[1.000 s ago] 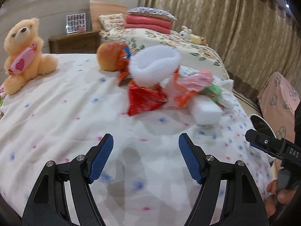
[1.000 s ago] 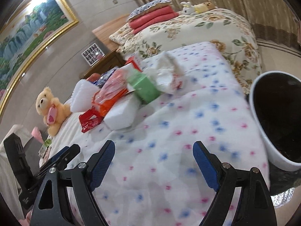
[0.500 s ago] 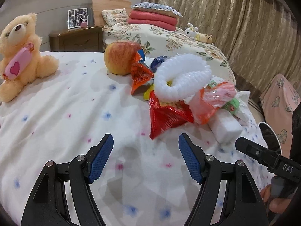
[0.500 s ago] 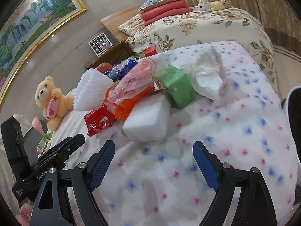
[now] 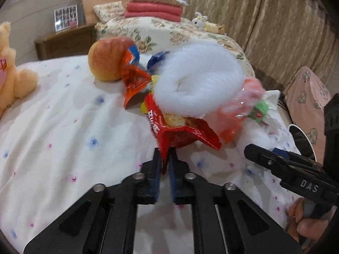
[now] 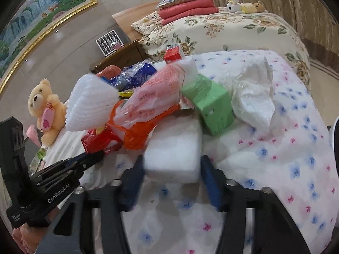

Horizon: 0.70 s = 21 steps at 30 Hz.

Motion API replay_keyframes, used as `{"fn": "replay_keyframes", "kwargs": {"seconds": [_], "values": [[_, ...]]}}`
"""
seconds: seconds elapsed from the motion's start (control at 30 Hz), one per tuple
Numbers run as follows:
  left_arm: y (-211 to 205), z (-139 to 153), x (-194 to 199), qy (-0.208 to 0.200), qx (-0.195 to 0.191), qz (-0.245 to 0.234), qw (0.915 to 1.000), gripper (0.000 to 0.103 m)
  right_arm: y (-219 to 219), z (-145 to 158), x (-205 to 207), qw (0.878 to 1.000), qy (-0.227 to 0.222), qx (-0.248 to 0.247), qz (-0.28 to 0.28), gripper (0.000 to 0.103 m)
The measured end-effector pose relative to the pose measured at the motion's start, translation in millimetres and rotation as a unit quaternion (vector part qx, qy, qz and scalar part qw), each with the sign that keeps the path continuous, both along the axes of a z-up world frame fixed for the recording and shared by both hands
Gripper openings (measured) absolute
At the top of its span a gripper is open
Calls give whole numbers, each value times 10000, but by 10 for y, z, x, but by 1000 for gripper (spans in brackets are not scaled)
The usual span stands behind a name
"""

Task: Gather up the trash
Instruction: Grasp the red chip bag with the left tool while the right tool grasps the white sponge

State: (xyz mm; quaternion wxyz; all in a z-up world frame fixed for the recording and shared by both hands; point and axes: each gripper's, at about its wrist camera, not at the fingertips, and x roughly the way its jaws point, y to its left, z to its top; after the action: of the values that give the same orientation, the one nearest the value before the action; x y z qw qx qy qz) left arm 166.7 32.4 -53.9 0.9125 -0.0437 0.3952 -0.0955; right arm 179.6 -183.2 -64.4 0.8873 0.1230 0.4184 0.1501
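Observation:
A pile of trash lies on the white flowered bedspread [image 5: 63, 131]. My left gripper [image 5: 166, 158] is shut on the corner of a red snack wrapper [image 5: 180, 133]. A white foam net [image 5: 197, 84] rests on top of it, next to an orange wrapper [image 5: 133, 80] and a pink and orange plastic bag [image 5: 237, 110]. My right gripper [image 6: 172, 169] is shut on a white foam block [image 6: 175, 146], one finger on each side. Behind the block lie the plastic bag [image 6: 148, 105], a green box [image 6: 209, 103] and crumpled white paper [image 6: 256, 97].
An apple [image 5: 106, 59] sits behind the pile. A teddy bear [image 6: 46, 108] sits at the left of the bed. A small red carton [image 6: 173, 54] and a blue wrapper [image 6: 135, 74] lie further back. A second bed [image 6: 233, 29] with pillows stands behind. A bin rim [image 5: 305, 135] shows at right.
Both grippers moved forward to the pile and closed. The left shut on the red wrapper's corner, the right shut on the white foam block.

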Motion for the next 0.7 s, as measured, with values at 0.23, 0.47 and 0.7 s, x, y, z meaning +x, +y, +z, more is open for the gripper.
{"fn": "replay_keyframes", "kwargs": {"seconds": [0.23,0.47,0.7], "values": [[-10,38,-319,-50,-283,77,9996,5,-139,105,-223,9997,-166,169,-13,50],[-39,41,-565,-58,-463,190,9987,5,-386,205,-448,9990,-279,300,-174,50],[-29,52,-737,-58,-466,226,9986,5,-597,196,-609,9981,-299,377,-385,50]]}}
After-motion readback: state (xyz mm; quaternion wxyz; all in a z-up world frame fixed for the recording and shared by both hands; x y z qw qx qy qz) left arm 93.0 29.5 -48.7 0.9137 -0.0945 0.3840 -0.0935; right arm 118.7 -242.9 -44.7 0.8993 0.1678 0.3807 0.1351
